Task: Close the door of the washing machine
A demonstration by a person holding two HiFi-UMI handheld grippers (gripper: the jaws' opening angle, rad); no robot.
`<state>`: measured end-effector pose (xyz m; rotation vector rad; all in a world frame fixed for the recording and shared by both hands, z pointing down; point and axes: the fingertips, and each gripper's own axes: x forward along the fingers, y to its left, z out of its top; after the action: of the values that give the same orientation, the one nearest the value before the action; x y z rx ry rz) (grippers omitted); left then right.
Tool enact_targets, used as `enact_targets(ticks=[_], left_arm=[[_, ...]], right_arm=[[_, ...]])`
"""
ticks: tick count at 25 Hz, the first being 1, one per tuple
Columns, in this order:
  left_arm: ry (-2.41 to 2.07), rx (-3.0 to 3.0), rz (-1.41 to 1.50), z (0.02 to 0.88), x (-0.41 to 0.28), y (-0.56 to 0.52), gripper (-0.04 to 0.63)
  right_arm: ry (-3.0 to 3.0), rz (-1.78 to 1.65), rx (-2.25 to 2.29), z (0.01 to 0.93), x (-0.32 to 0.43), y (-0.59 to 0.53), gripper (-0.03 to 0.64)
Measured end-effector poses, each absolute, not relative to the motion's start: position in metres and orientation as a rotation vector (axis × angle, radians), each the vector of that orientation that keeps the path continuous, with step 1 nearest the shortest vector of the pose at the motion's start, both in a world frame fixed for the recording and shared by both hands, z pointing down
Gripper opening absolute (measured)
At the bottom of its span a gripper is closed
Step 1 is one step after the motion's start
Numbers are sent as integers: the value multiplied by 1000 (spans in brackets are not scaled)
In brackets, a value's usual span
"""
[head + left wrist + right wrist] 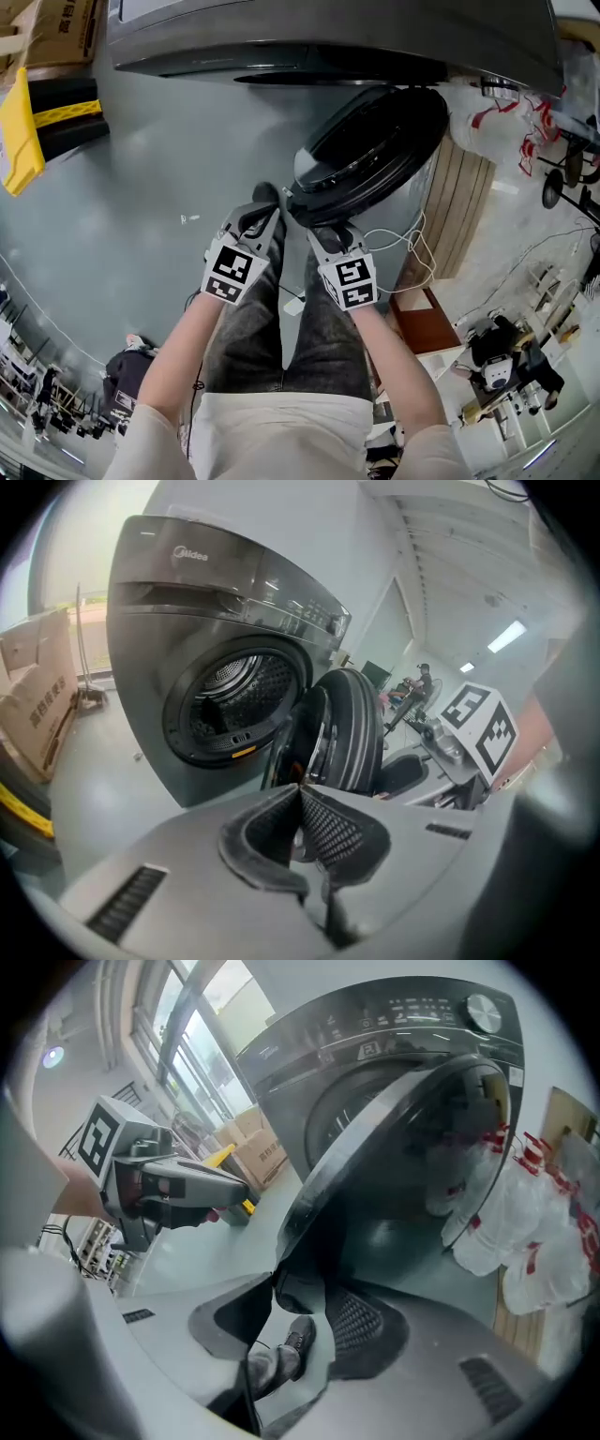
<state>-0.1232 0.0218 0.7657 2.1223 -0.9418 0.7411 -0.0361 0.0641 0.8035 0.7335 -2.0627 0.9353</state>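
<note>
Sets right tool (330, 236), spread wide and empty, at the rim of the door (375, 145) — swung out from the washing machine (328, 28), clear of its drum mouth (230, 705) — apparently to shove it home. Carries left tool (262, 214) alongside, pinched shut on nothing, spare.

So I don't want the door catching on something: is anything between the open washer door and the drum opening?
Nothing visible. In the left gripper view the gap between the door and the drum opening looks free; the white bags lie beside the machine, past the hinge side.
</note>
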Motion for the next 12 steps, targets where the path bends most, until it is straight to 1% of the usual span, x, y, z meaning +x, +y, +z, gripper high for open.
enact_targets(ticks=[4,6,7,8,12], left_arm=[[-1000,2103,713,767,-142,18,8],[-1028,2088,695,770,-151,15,8],[-1041,2082,687,770,-156,13,8],[-1052,2077,681,771,-160,11,8],[-1079,2075,664,770,-176,3,8]], right_arm=[[-2096,885,692,804,-64,45,190],[-2117,836,710,804,-76,30,174],[-2130,812,730,803,-82,20,131],[-2143,797,749,801,-87,11,103],[-2197,768,798,793,-112,-26,100]])
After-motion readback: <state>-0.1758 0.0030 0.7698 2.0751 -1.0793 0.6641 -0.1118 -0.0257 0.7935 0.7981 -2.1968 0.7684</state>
